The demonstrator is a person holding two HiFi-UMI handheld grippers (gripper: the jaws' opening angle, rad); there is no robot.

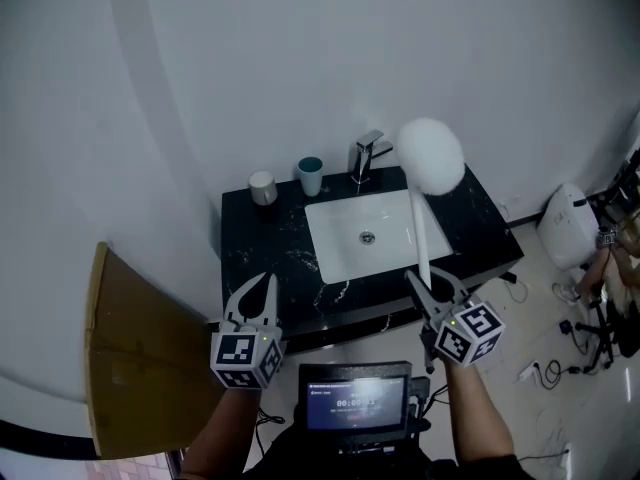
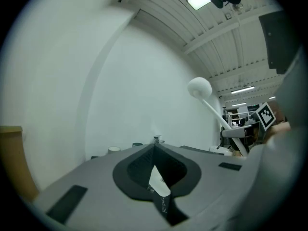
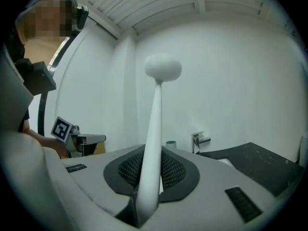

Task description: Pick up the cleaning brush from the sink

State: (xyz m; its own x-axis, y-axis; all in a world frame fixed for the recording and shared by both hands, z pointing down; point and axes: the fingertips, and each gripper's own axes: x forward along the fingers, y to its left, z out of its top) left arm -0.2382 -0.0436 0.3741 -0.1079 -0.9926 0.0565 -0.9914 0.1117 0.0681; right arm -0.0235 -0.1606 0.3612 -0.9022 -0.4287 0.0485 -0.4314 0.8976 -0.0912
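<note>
The white cleaning brush has a round fluffy head and a long white handle. It stands up above the white sink, clear of the basin. My right gripper is shut on the lower end of the handle, in front of the counter. In the right gripper view the handle rises between the jaws to the head. My left gripper is shut on nothing at the counter's front left. The left gripper view shows the raised brush head off to the right.
The black marble counter holds a chrome faucet, a teal cup and a beige cup behind the sink. A cardboard sheet leans at the left. A white appliance and cables lie on the floor at the right.
</note>
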